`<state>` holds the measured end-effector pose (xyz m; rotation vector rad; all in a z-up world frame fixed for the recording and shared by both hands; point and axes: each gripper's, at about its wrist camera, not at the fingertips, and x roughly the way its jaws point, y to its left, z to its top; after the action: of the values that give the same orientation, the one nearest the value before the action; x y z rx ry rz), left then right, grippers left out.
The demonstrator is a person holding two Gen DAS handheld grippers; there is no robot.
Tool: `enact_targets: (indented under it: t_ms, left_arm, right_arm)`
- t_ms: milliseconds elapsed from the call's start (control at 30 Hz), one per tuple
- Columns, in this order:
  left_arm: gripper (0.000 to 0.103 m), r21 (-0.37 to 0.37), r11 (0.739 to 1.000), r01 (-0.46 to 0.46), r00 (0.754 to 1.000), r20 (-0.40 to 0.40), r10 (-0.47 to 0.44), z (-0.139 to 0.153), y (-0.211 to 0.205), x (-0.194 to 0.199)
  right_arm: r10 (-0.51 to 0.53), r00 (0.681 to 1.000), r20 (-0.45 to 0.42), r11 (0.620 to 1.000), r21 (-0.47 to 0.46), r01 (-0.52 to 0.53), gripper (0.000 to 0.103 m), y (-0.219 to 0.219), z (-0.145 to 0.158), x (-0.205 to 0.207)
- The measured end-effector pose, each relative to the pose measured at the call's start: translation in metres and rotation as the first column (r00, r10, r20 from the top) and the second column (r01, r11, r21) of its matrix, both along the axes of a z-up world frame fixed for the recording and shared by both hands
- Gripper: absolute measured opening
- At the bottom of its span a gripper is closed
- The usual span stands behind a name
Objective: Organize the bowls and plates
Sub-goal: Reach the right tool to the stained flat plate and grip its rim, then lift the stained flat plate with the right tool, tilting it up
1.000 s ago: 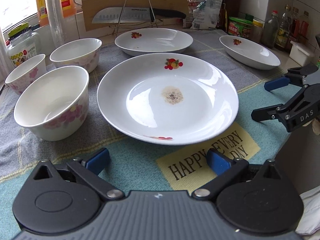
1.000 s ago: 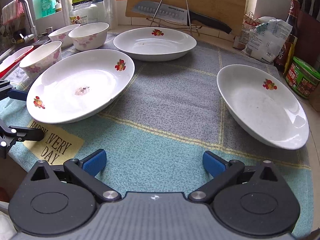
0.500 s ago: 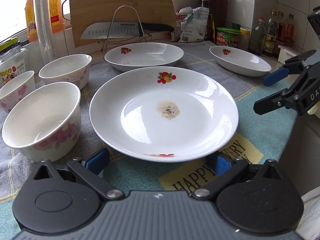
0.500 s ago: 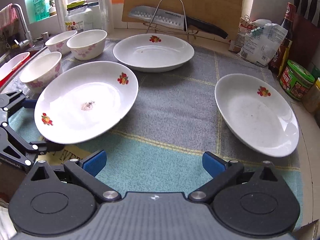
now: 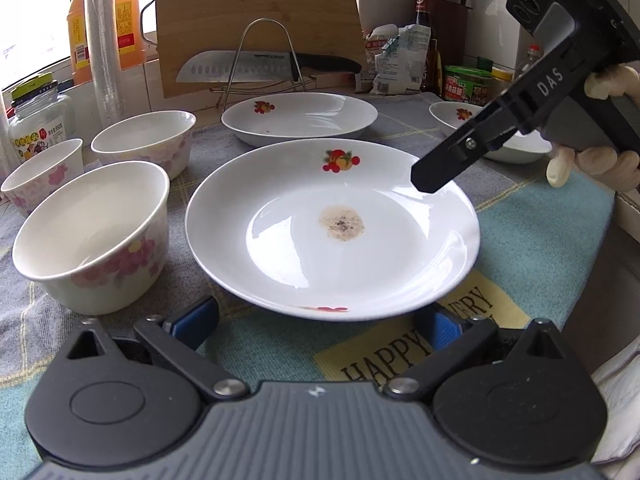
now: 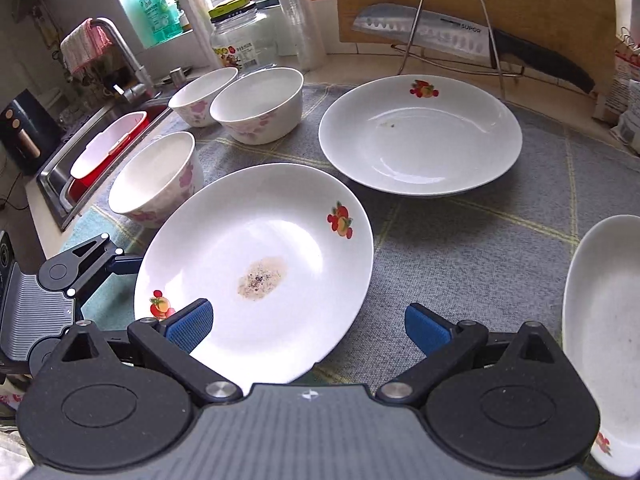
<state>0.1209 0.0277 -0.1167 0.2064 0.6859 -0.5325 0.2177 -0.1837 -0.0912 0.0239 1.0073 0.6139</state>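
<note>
While the white glazed plate with the red fruit motif and a brownish stain at its centre (image 5: 332,228) lay on the grey and teal woven cloth (image 6: 460,272), both tools stood around its near edge. The left gripper (image 5: 320,320) had its blue-padded jaws spread wide, one to either side of the rim, gripping nothing. The right gripper (image 6: 308,328) was likewise spread apart, its left pad lying over the plate's rim and its right pad over bare cloth; whether that pad touched the glaze could not be told. In the left wrist view its black finger reached over the plate's right rim, held by a gloved hand (image 5: 592,160).

Two more white fruit-patterned plates sat on the cloth: one farther back (image 6: 420,140) before the wire rack and the cleaver, and one off to the right (image 6: 600,340). Three white bowls with pink flowers (image 5: 96,236) stood together to the left of the stained plate, near the sink.

Judging by its look, the plate would be stiff, fairly heavy for a two-finger pinch, slick with glaze and breakable if dropped. The sloping rim seemed the only place to take hold, with one pad above and one slipped beneath, deep enough that it would not tip. Stacking it on another plate would call for a gentle, level set-down.
</note>
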Motion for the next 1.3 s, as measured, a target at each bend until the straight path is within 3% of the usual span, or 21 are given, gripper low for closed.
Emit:
enact_targets:
  t_ms: [233, 400, 1000, 1300]
  left_arm:
    - [0.103, 0.007, 1.000, -0.013, 1.000, -0.008, 0.013, 0.001, -0.001, -0.001]
    - [0.103, 0.013, 1.000, -0.010, 1.000, -0.019, 0.011, 0.002, -0.003, 0.003]
    - [0.102, 0.033, 0.990, 0.140, 0.990, -0.005, -0.140, 0.004, 0.007, 0.012]
    - [0.102, 0.005, 0.982, 0.187, 0.982, 0.027, -0.187, 0.007, 0.011, 0.008]
  right_arm:
    - [0.161, 0.985, -0.057, 0.986, 0.063, -0.158, 0.103, 0.001, -0.013, 0.019]
    - [0.200, 0.978, -0.066, 0.979, 0.062, -0.196, 0.103, 0.007, -0.015, 0.026]
    - [0.190, 0.980, -0.066, 0.982, 0.024, -0.189, 0.103, 0.026, -0.016, 0.041]
    - [0.152, 0.984, -0.089, 0.988, 0.007, -0.152, 0.103, 0.032, -0.015, 0.042]
